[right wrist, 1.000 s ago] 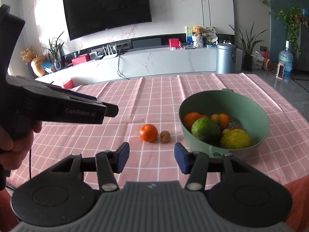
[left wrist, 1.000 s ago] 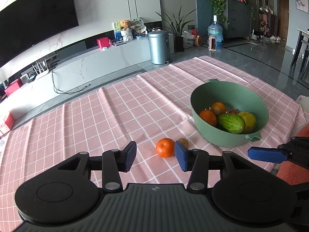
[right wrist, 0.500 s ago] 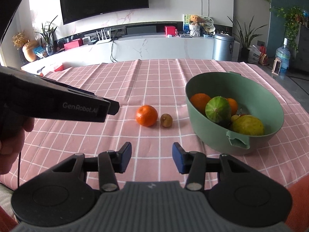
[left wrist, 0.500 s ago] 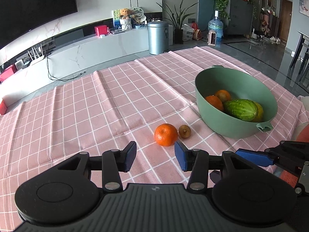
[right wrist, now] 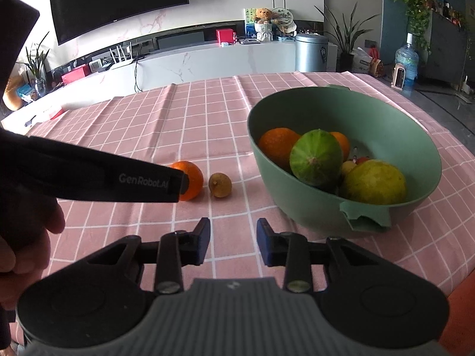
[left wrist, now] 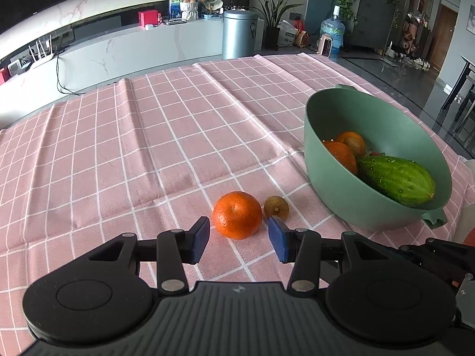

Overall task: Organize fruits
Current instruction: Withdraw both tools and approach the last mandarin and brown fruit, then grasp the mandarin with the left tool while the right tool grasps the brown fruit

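Now nearer the tangerine [left wrist: 237, 219], left jaws stay wide; right jaws, empty, have just been narrowing.

The tablecloth [left wrist: 148, 136] is woven cloth, matt and creased in long ridges. The bowl [right wrist: 302, 207] looks like smooth matt plastic. The orange [left wrist: 237, 214] has a dimpled, faintly glossy peel; the small brown fruit [left wrist: 276, 206] beside it is dull and rough. The cucumber [left wrist: 396, 179] is shiny and knobbly (with pale specks). The bin [left wrist: 240, 34] is brushed metal.
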{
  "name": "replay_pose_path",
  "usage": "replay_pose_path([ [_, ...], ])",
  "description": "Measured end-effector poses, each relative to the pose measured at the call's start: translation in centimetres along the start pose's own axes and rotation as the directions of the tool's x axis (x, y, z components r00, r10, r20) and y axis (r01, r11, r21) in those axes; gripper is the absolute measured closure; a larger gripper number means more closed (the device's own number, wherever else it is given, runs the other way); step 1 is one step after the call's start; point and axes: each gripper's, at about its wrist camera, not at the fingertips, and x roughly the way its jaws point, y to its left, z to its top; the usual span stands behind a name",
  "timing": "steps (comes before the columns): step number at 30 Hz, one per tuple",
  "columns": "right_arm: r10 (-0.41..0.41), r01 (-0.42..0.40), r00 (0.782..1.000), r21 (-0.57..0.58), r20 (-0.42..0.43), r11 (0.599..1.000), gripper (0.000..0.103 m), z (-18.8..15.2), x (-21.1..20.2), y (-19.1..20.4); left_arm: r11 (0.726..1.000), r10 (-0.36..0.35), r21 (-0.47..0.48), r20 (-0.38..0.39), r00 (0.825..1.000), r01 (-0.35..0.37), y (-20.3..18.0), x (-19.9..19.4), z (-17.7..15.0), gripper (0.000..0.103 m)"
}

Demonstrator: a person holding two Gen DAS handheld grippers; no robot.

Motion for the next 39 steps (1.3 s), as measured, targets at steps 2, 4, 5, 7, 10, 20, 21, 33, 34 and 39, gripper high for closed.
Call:
replay_pose_path([
  [2, -0.001, 0.001, 1.000, 0.013, -0.001, 1.000, 0.072, 0.0, 0.5, -0.2, 1.000, 0.001, -0.005, -0.008, 1.000, -0.001, 0.1, 0.4, 0.2, 0.049],
  [4, -0.002, 0.002, 1.000, 0.029, 0.001, 1.000, 0.072, 0.1, 0.9, -0.5, 1.000, 0.004, -0.010, -0.017, 1.000, -0.004, 0.2, 0.8, 0.3, 0.049],
  [5, 0.001, -0.001, 1.000, 0.037, 0.002, 0.999, 0.072, 0.2, 1.1, -0.6, 1.000, 0.005, -0.013, -0.019, 1.000, -0.005, 0.3, 1.0, 0.3, 0.049],
  [7, 0.002, -0.002, 1.000, 0.048, 0.004, 0.999, 0.072, 0.3, 1.5, -0.6, 1.000, 0.001, -0.016, -0.026, 1.000, -0.002, 0.4, 1.4, 0.5, 0.049],
  [10, 0.001, -0.001, 1.000, 0.057, 0.004, 0.998, 0.072, 0.3, 2.0, -0.6, 1.000, -0.007, -0.019, -0.039, 0.999, 0.006, 0.5, 2.0, 0.5, 0.049],
  [20, -0.005, 0.005, 1.000, 0.064, 0.009, 0.998, 0.072, 0.4, 3.1, -0.2, 0.998, -0.036, -0.052, -0.037, 0.999, 0.034, 0.9, 2.3, 0.6, 0.055],
  [21, -0.005, 0.004, 1.000, 0.063, 0.012, 0.998, 0.072, 0.4, 3.1, -0.1, 0.998, -0.038, -0.057, -0.038, 0.999, 0.035, 0.9, 2.3, 0.6, 0.055],
  [33, -0.037, 0.036, 0.998, 0.007, 0.056, 0.999, 0.074, 1.0, 4.9, 2.1, 0.976, 0.061, -0.210, -0.029, 0.998, -0.066, 4.5, -0.7, 0.8, 0.056],
  [34, -0.042, 0.042, 0.998, 0.000, 0.055, 0.999, 0.074, 1.0, 5.1, 2.4, 0.974, 0.069, -0.216, -0.030, 0.997, -0.074, 4.8, -0.8, 0.8, 0.056],
  [39, -0.069, 0.068, 0.996, 0.008, 0.054, 0.998, 0.075, 1.3, 5.7, 3.1, 0.971, 0.074, -0.227, -0.034, 0.997, -0.080, 5.2, -0.8, 0.8, 0.056],
])
